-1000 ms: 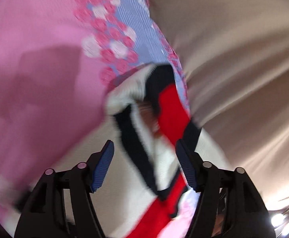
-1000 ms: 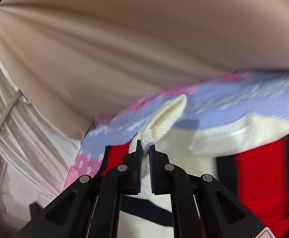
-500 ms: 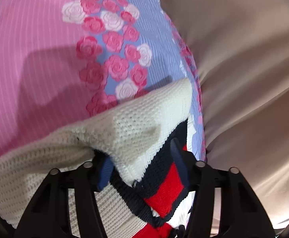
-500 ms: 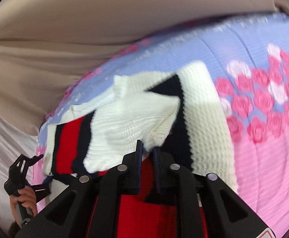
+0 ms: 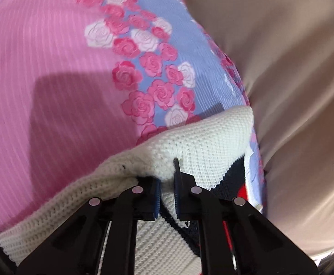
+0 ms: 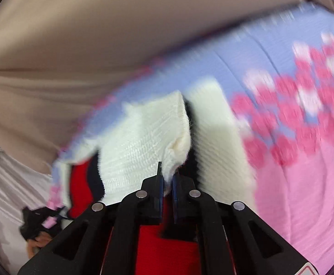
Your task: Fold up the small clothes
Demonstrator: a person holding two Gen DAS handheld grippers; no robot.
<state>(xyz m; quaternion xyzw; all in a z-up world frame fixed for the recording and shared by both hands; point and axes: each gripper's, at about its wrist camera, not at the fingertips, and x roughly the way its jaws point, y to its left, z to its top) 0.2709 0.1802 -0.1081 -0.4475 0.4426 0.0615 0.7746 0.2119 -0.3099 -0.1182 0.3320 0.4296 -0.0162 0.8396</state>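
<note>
The left hand-held gripper [image 5: 167, 197] pinched a fold of a cream knitted sweater [image 5: 203, 142], its blue-padded jaws drawn narrow with the wool bunched between them. The right hand-held gripper [image 6: 167, 188] likewise clamped a cream part of the same sweater [image 6: 144, 142], jaws nearly together on the knit. The garment, cream with red and navy bands, lay on a pink and lavender bedspread [image 5: 52, 68] patterned with pink and white roses [image 5: 153, 64], close to the bedspread's edge. Red knit [image 6: 167, 247] showed beneath the right gripper, and a navy band [image 5: 233, 178] with a patch of red ran beside the left one. Beyond the bedspread's edge stretched a smooth beige fabric [image 5: 293, 91], and pale pleated white cloth [image 6: 11, 183] filled the lower left of the right wrist view. There too, blurred, the left gripper's black frame [image 6: 36, 220] appeared with the person's fingers [image 6: 33, 247] below it. No readable writing, brand or label was visible on the sweater or bedding; the right view was blurred. No containers were in sight.
</note>
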